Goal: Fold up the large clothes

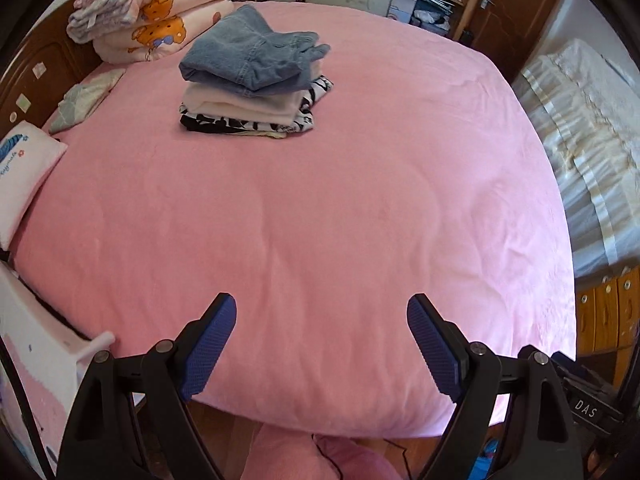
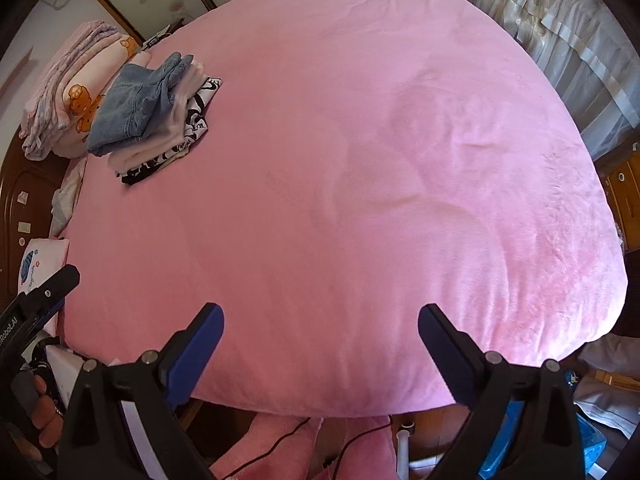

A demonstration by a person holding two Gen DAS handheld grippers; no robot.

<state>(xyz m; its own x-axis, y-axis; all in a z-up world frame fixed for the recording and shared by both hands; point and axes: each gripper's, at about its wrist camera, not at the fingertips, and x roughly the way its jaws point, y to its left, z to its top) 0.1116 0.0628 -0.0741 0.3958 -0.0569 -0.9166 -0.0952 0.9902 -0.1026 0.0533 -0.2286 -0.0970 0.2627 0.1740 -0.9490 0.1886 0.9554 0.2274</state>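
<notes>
A stack of folded clothes [image 1: 256, 80] lies on the far left part of the pink bed [image 1: 320, 220], with folded blue jeans [image 1: 248, 56] on top, a cream garment under them and a black-and-white one at the bottom. The same stack [image 2: 152, 116] shows at upper left in the right wrist view. My left gripper [image 1: 322, 312] hangs open over the bed's near edge, nothing between its blue pads. My right gripper [image 2: 320, 324] is also open and empty over the near edge of the pink bed [image 2: 360, 200]. The left gripper's black body [image 2: 36, 304] shows at the left there, held by a hand.
Folded quilts [image 1: 152, 12] are piled at the head of the bed beside a wooden headboard [image 1: 36, 76]. A white pillow [image 1: 24, 176] lies at the left edge. A curtain [image 2: 560, 52] hangs to the right. Wooden drawers [image 1: 608, 312] stand right of the bed, and cables lie on the floor.
</notes>
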